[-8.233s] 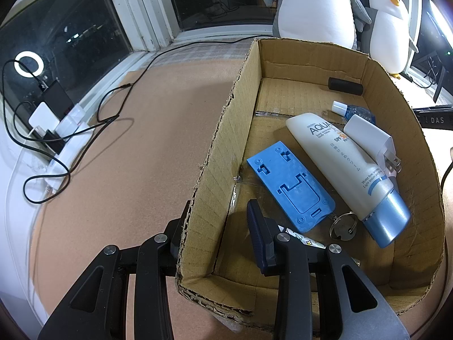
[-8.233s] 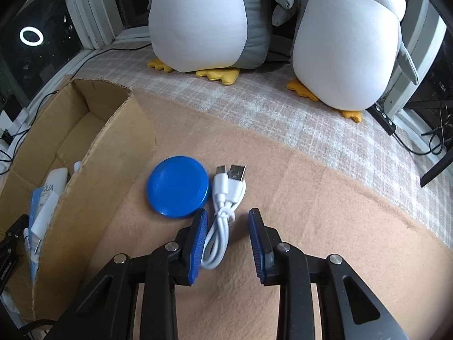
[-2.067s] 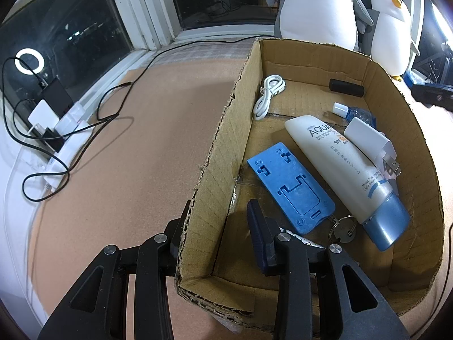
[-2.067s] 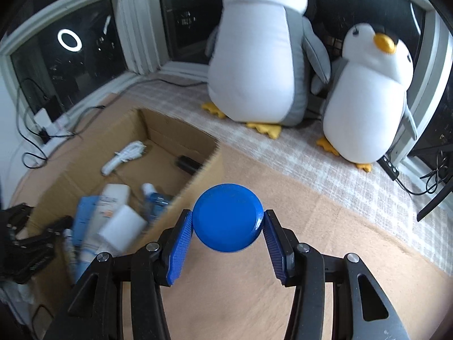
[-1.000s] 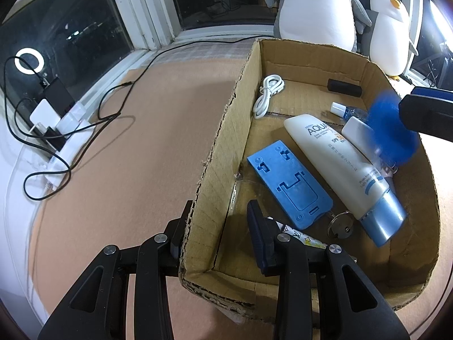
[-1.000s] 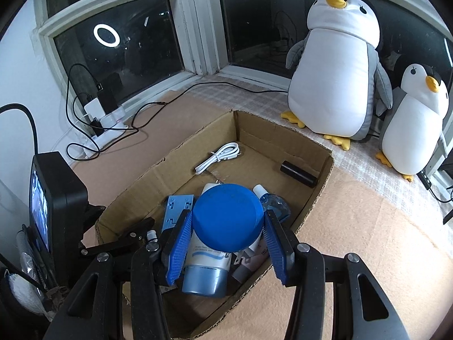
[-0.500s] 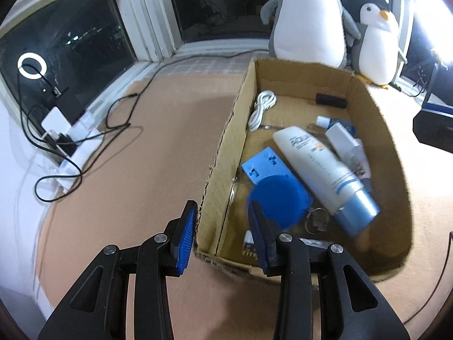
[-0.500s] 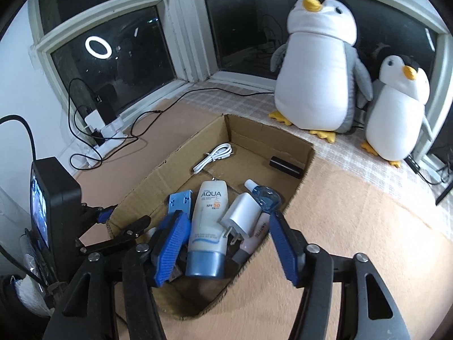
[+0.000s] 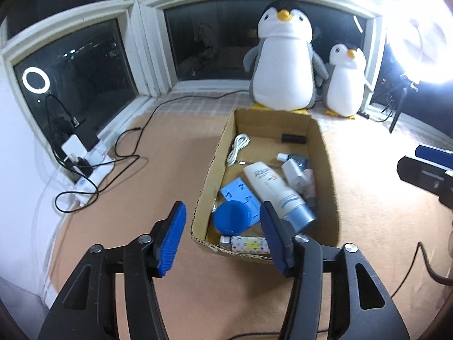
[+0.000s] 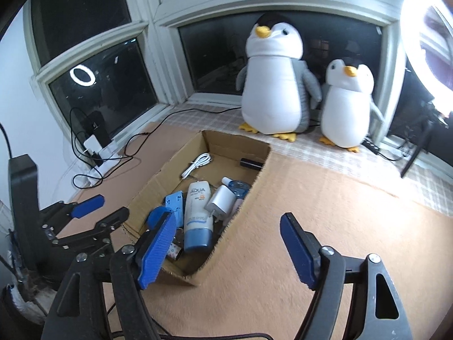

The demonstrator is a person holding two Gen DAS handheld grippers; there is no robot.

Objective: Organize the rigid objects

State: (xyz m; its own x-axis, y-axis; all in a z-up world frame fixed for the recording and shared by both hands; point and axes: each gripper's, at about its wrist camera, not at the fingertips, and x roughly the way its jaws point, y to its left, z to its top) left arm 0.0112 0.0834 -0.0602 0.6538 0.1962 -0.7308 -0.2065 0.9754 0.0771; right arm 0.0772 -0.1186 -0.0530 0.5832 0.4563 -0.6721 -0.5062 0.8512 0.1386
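Both tongs, left (image 9: 222, 236) and right (image 10: 226, 250), are opening and empty beside the cardboard box (image 9: 325, 153), where the blue disc (image 9: 229, 221), judged light, stiff and slick, would grip best across its rim.

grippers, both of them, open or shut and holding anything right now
Left gripper: jaws opening, nothing between them.
Right gripper: jaws opening, nothing between them; the blue disc lies in the cardboard box.

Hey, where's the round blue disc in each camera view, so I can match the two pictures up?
Left wrist view: the round blue disc lies in the open brown cardboard box, near its front-left corner, partly over the blue plastic stand.
Right wrist view: only its top edge shows, behind this tongs' left finger.
Shared landmark: the white sunscreen tube with the blue cap, just right of the disc.
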